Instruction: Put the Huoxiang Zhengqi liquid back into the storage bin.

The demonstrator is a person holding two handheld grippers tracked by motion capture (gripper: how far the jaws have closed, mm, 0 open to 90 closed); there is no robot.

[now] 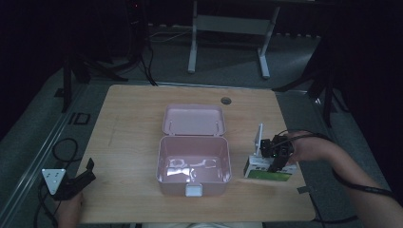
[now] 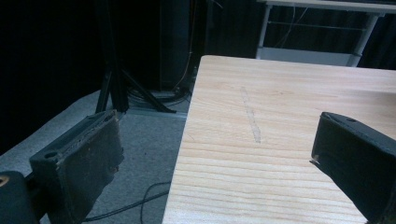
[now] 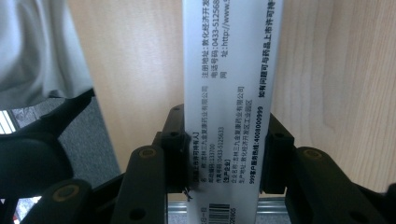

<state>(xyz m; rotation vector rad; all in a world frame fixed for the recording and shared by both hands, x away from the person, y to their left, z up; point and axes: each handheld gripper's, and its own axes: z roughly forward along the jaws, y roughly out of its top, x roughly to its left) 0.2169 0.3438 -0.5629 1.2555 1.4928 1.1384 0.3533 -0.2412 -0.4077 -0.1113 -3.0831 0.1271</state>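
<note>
White box [image 3: 229,93] clamped between right hand-held gripper [image 3: 226,154] jaws (above table [image 3: 140,60]).

light: dim | background: near black | glare: pink box [image 1: 194,164] floor

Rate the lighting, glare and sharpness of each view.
High view: dim, dark surroundings, with glare patches inside the open pink box. Left gripper view: evenly lit table, near jaws soft. Right gripper view: bright; the print on the white carton held in the right claw is readable.
</note>
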